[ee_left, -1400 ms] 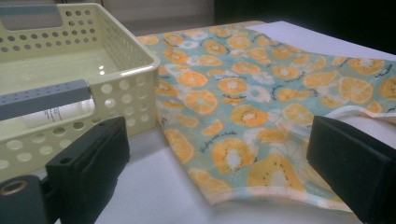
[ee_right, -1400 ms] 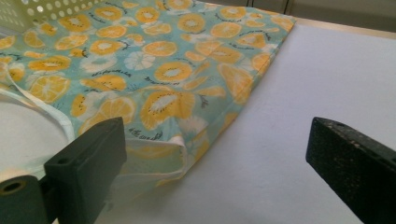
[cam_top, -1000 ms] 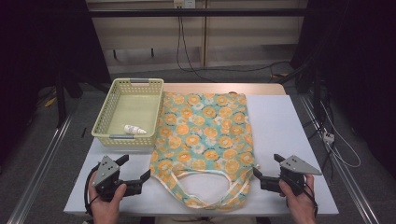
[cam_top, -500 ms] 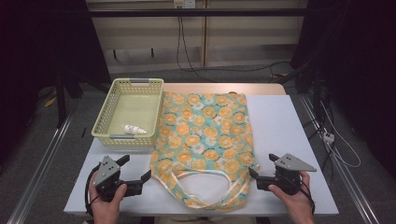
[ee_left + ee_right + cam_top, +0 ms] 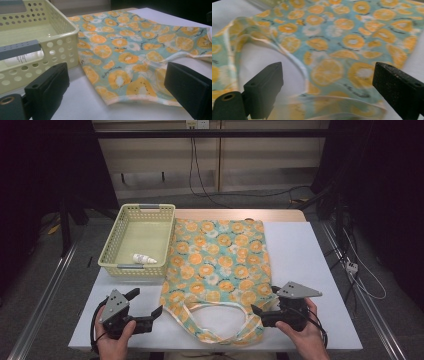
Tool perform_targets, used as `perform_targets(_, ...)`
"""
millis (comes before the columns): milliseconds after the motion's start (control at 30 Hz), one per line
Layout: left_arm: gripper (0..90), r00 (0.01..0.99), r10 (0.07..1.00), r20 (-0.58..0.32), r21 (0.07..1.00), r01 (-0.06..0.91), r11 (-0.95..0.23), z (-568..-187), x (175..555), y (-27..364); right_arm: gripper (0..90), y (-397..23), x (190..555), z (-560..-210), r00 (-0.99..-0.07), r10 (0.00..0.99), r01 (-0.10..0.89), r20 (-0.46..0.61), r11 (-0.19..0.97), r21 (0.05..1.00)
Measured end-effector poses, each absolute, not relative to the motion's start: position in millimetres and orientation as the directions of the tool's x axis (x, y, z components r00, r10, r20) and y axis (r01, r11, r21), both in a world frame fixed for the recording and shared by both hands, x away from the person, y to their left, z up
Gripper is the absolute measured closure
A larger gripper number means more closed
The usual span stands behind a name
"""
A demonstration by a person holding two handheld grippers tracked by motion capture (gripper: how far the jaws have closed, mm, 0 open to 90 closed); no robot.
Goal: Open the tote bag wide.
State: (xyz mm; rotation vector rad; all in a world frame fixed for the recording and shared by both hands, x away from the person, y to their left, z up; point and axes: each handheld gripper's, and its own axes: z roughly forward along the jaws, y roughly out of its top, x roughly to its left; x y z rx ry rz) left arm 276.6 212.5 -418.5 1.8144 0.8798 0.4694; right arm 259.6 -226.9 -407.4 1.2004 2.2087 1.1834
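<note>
High view: patterned bag (image 5: pixel 220 260) flat mid-bench, both hand-held grippers wide apart and empty at its near corners.
Left hand-held gripper (image 5: pixel 148 307) has bare bench (image 5: pixel 310 255) around it; right hand-held gripper (image 5: pixel 264 306) reaches the bag's edge. Basket (image 5: pixel 112 251) touching the bag's left side holds a small bottle (image 5: pixel 144 258).

Teal cloth tote bag printed with orange slices and white flowers (image 5: pixel 220 260), lying flat and unfolded at the centre of the high view on the white surface (image 5: pixel 305 255). Its closed end points toward the top of the frame; its two looped handles (image 5: pixel 220 320) lie at lower centre.
</note>
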Motion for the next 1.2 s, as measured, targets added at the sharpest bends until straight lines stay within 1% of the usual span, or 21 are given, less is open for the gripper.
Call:
perform_targets(33, 5.6, 0.658, 0.749, -0.078, 0.912, 0.351, -0.214, -419, 276, 212, 10.0, -223, 259, -405, -0.589, 0.804, 0.517, 0.08, 0.299, 0.802)
perform_targets(67, 5.6, 0.661, 0.747, -0.073, 0.912, 0.348, -0.218, -418, 276, 212, 11.4, -212, 257, -401, -0.624, 0.779, 0.499, 0.069, 0.329, 0.802)
perform_targets(133, 5.6, 0.662, 0.746, -0.073, 0.912, 0.348, -0.219, -418, 276, 212, 12.3, -202, 254, -398, -0.652, 0.758, 0.473, 0.032, 0.373, 0.798)
perform_targets(167, 5.6, 0.659, 0.748, -0.077, 0.911, 0.351, -0.215, -418, 276, 212, 12.3, -202, 254, -398, -0.652, 0.758, 0.473, 0.032, 0.373, 0.798)
perform_targets(200, 5.6, 0.661, 0.747, -0.076, 0.911, 0.351, -0.218, -419, 276, 212, 14.7, -196, 253, -398, -0.675, 0.737, 0.459, 0.021, 0.397, 0.795)
perform_targets(267, 5.6, 0.659, 0.748, -0.078, 0.909, 0.355, -0.217, -419, 276, 212, 17.8, -184, 250, -398, -0.718, 0.695, 0.447, 0.03, 0.428, 0.786)
perform_targets(300, 5.6, 0.661, 0.747, -0.069, 0.909, 0.35, -0.225, -419, 277, 213, 19.2, -175, 247, -399, -0.758, 0.65, 0.44, 0.05, 0.454, 0.775)
perform_targets(333, 5.6, 0.659, 0.748, -0.072, 0.909, 0.353, -0.224, -419, 277, 212, 19.2, -175, 247, -399, -0.758, 0.65, 0.44, 0.05, 0.454, 0.775)
perform_targets(500, 5.6, 0.657, 0.75, -0.072, 0.908, 0.355, -0.224, -419, 277, 213, 24.4, -157, 238, -399, -0.817, 0.574, 0.412, 0.051, 0.52, 0.748)
perform_targets(567, 5.6, 0.658, 0.75, -0.071, 0.907, 0.356, -0.226, -419, 277, 212, 28.0, -150, 234, -399, -0.839, 0.542, 0.396, 0.048, 0.548, 0.737)
perform_targets(633, 5.6, 0.658, 0.749, -0.073, 0.907, 0.356, -0.225, -419, 277, 212, 29.0, -148, 233, -400, -0.843, 0.536, 0.391, 0.043, 0.557, 0.733)
perform_targets(667, 5.6, 0.657, 0.75, -0.078, 0.907, 0.359, -0.22, -420, 277, 212, 30.8, -144, 231, -401, -0.853, 0.52, 0.388, 0.041, 0.58, 0.716)
perform_targets(867, 5.6, 0.659, 0.748, -0.073, 0.906, 0.358, -0.227, -420, 278, 212, 37.0, -137, 230, -405, -0.873, 0.485, 0.383, 0.059, 0.603, 0.7)
perform_targets(933, 5.6, 0.659, 0.748, -0.072, 0.906, 0.358, -0.228, -420, 278, 212, 45.8, -133, 231, -409, -0.886, 0.459, 0.376, 0.068, 0.624, 0.685)
perform_targets(967, 5.6, 0.659, 0.748, -0.072, 0.905, 0.358, -0.228, -420, 278, 212, 45.8, -133, 231, -409, -0.886, 0.459, 0.376, 0.068, 0.624, 0.685)
perform_targets(1000, 5.6, 0.66, 0.748, -0.073, 0.905, 0.358, -0.228, -419, 278, 213, 50.0, -132, 233, -411, -0.89, 0.45, 0.374, 0.074, 0.627, 0.683)
perform_targets(1133, 5.6, 0.658, 0.75, -0.071, 0.906, 0.357, -0.228, -419, 278, 213, 72.8, -132, 241, -416, -0.892, 0.434, 0.397, 0.126, 0.619, 0.678)
perform_targets(1167, 5.6, 0.657, 0.75, -0.072, 0.906, 0.358, -0.227, -420, 278, 213, 78.1, -132, 243, -417, -0.892, 0.432, 0.401, 0.135, 0.616, 0.678)
perform_targets(1200, 5.6, 0.656, 0.75, -0.078, 0.905, 0.362, -0.223, -420, 278, 213, 81.4, -132, 244, -417, -0.892, 0.43, 0.402, 0.138, 0.616, 0.677)
